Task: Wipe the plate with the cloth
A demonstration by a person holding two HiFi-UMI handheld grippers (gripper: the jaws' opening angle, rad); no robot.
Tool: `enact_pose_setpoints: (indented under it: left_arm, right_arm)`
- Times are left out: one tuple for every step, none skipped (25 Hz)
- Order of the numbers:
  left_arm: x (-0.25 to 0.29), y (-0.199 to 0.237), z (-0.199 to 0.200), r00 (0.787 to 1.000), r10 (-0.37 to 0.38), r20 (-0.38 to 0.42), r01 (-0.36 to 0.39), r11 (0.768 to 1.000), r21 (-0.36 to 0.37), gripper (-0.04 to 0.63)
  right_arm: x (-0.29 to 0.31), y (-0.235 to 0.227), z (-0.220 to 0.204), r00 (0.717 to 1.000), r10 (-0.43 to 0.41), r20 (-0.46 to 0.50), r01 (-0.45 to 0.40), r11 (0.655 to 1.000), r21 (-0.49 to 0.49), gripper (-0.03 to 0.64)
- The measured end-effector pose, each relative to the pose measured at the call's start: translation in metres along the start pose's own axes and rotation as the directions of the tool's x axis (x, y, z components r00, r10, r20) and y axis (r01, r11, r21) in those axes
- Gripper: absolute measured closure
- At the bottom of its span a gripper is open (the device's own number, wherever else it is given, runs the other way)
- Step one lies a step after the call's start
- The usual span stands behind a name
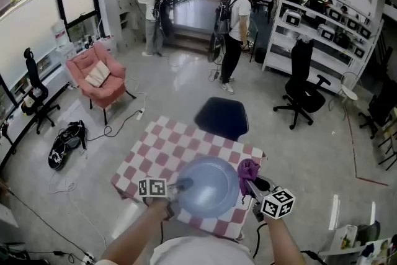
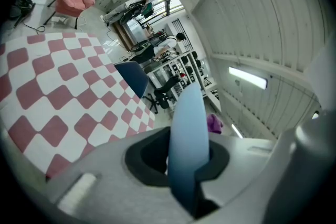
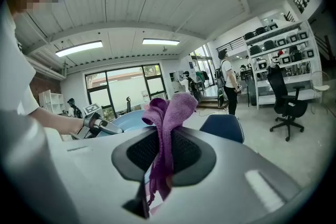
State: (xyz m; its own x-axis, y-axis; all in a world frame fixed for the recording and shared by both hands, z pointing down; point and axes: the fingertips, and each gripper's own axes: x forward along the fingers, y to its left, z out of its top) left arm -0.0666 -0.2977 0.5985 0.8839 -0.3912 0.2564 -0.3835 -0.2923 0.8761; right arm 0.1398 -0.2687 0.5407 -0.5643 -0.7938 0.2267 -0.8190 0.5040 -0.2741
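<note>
The left gripper (image 1: pixel 182 185) is closed on the left rim of a pale blue plate (image 1: pixel 209 186). In the left gripper view the plate (image 2: pixel 188 134) runs edge-on between the two jaws, which are pressed against it from either side. The plate sits over the near part of a red and white checked tabletop (image 1: pixel 180 146); whether it rests on the tabletop or is held just clear of it cannot be told.

The right gripper (image 1: pixel 252 185) is clamped on a purple cloth (image 1: pixel 248 169). In the right gripper view the cloth (image 3: pixel 169 115) is bunched between the jaws, with its top standing up above them and a frayed end hanging below. The cloth is right at the plate's right rim, opposite the left gripper.

A dark blue chair (image 1: pixel 222 116) stands at the far side of the tabletop
</note>
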Motion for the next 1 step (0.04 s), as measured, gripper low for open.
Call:
enact_pose_setpoints:
  left_arm:
    - [0.0004, 0.0003, 0.0024, 1.000, 0.001, 0.002, -0.001, 1.000, 0.002, 0.545]
  right_arm:
    - [0.0006, -0.0012, 0.0015, 1.000, -0.001, 0.000, 0.001, 1.000, -0.002, 0.557]
